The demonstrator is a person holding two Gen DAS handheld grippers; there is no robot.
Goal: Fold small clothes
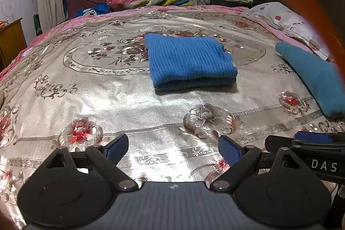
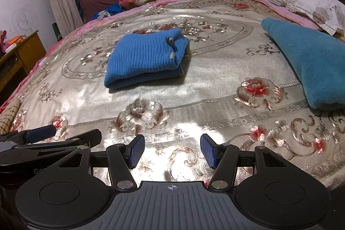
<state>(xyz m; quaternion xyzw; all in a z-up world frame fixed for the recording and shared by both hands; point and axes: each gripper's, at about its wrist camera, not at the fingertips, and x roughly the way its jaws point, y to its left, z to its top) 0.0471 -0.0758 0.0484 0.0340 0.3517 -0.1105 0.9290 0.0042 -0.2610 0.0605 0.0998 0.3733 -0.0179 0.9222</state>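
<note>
Above the floral bedspread [image 1: 107, 100], left hand-held gripper [image 1: 173, 149] wide, right hand-held gripper [image 2: 172, 151] wide, both empty, blue knit [image 2: 144, 59] folded beyond.

One blue knit garment [image 1: 189, 61], one teal cloth [image 1: 314, 77], one pillow [image 1: 286, 23].

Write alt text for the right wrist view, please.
A folded blue knit garment lies on a shiny floral bedspread, ahead of the open, empty right gripper. A teal garment lies at right; the left gripper shows at lower left.
</note>
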